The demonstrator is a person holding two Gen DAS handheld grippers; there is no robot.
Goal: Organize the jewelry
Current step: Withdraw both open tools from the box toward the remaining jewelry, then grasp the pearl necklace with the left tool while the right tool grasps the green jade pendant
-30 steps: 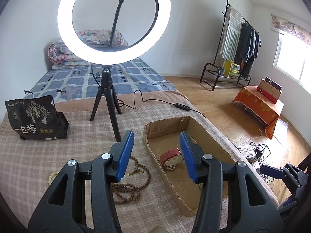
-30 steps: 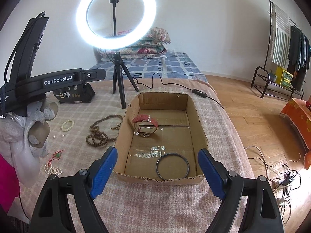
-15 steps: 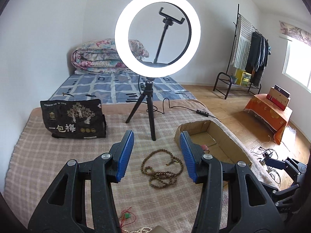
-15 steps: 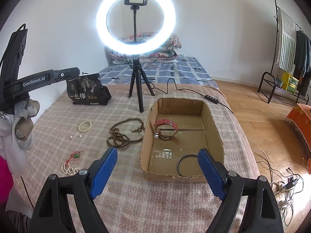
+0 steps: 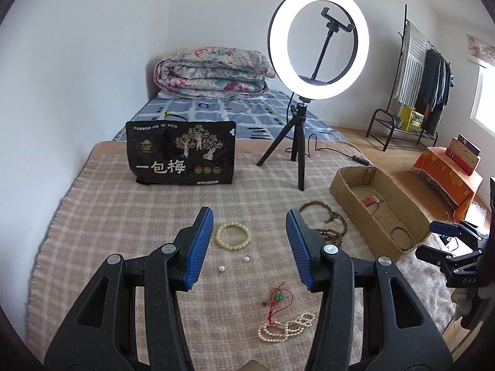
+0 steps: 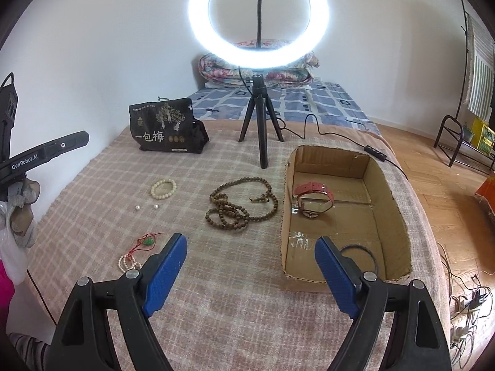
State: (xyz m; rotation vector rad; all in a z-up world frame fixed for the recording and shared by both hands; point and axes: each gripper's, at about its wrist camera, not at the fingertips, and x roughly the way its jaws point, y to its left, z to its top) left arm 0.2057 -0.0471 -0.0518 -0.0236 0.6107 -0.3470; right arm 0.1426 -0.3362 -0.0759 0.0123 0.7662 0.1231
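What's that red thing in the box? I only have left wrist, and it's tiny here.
Observer: A watch with a pink-red strap, resting on edge in the far half of the cardboard box, dial toward the right camera.
Operator: Other side, open or shut? I barely see it.
Observer: Open. The right claw holds nothing and points over the blanket, just left of the box's near corner.

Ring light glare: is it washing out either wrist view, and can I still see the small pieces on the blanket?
Right wrist view: the ring light blooms white at top centre, but the brown bead necklace stays sharp. Left wrist view: less bloom, the two loose pearls are crisp; fisheye bends the edges in both.
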